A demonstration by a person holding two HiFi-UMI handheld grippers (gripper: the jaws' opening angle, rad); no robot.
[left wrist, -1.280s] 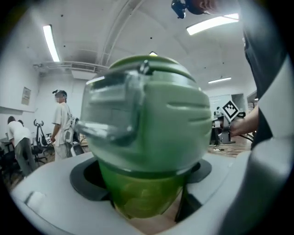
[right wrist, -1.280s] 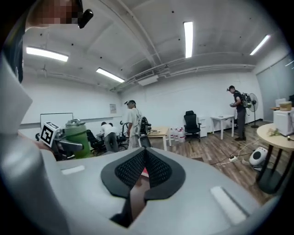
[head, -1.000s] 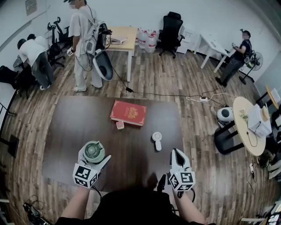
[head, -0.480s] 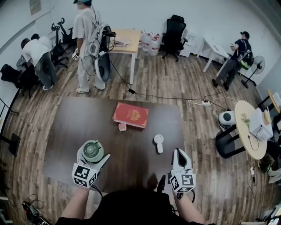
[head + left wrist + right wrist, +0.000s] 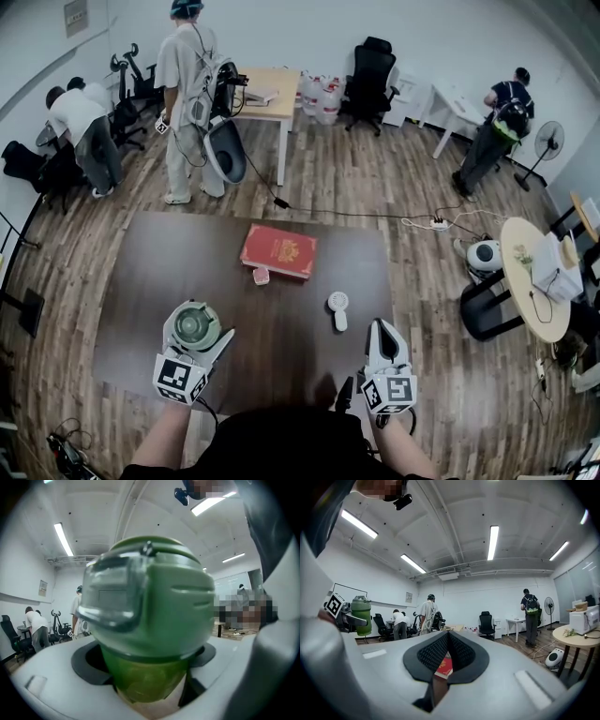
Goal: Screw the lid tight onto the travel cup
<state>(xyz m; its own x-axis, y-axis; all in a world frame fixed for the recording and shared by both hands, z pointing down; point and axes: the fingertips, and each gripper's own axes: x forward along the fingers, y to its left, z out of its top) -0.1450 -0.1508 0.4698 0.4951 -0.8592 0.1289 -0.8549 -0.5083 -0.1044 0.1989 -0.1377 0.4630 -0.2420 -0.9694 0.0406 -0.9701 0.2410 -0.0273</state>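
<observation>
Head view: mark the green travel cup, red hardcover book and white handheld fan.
green travel cup (image 5: 196,326), head view, lid
red hardcover book (image 5: 278,251), head view, cover
white handheld fan (image 5: 337,300), head view, round head

Far right person (image 5: 500,117) stepped closer to desk (image 5: 457,101)

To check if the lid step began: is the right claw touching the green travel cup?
Apart. The head view shows a wide stretch of table between the right claw and the travel cup.

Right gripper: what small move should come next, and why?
Probably open its jaws and swing toward the lid. The right gripper is shut and empty, while the left gripper grips the cup with the lid sitting on it, ready for twisting.
</observation>
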